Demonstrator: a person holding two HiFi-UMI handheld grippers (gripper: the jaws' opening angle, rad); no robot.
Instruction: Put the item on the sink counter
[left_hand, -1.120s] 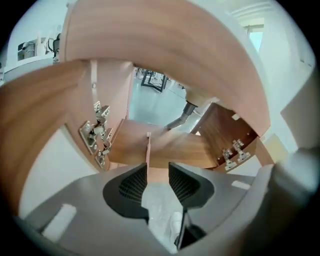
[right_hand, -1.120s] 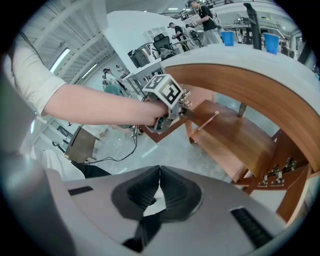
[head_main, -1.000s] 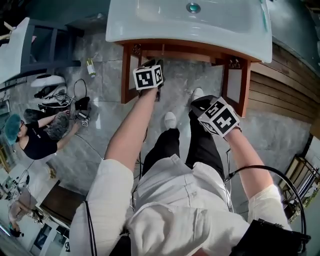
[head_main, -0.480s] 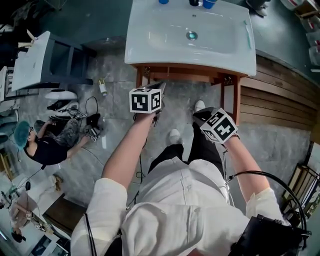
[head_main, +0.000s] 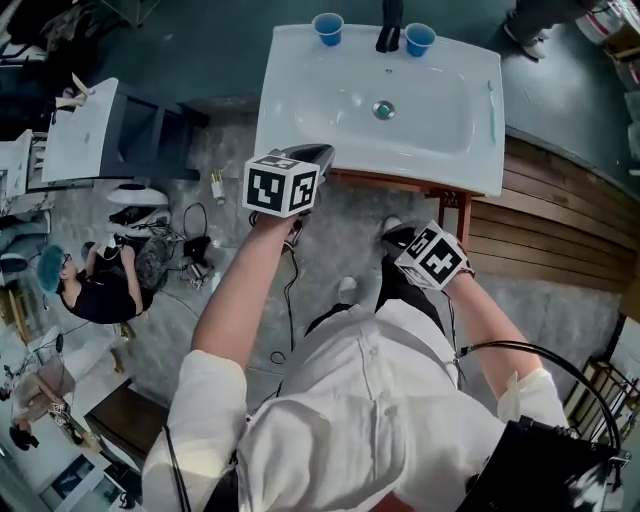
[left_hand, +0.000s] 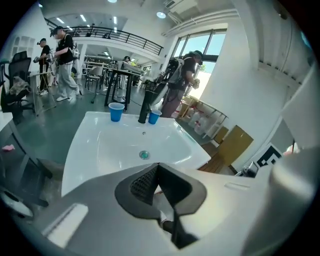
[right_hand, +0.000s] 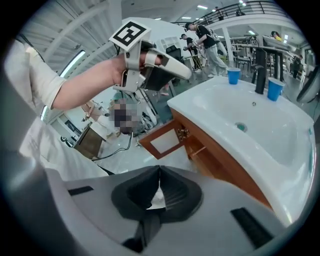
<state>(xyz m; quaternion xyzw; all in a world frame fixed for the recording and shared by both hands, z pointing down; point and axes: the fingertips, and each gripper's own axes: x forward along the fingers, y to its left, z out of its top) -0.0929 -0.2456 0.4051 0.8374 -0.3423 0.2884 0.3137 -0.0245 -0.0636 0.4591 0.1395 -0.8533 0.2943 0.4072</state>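
Note:
The white sink counter (head_main: 300, 95) stands ahead, its basin around a drain (head_main: 384, 109). Two blue cups (head_main: 327, 28) (head_main: 419, 39) flank a black faucet (head_main: 389, 34) at its back, and a thin teal toothbrush (head_main: 491, 100) lies along its right rim. My left gripper (head_main: 315, 152) hovers at the counter's front left edge, jaws shut with nothing between them (left_hand: 158, 165). Lower down, before the wooden cabinet (right_hand: 200, 145), my right gripper (head_main: 420, 245) is also shut and empty (right_hand: 159, 168). The right gripper view also shows the left gripper (right_hand: 186, 74) beside the counter.
A person (head_main: 90, 290) crouches on the grey floor at the left among cables and gear. A white table (head_main: 85, 130) stands left of the sink and a small bottle (head_main: 217, 187) lies on the floor. Wooden panelling (head_main: 570, 230) runs along the right.
The left gripper has risen from in front of the cabinet to the counter's front edge. The head view has tilted up, bringing the cups and faucet into sight.

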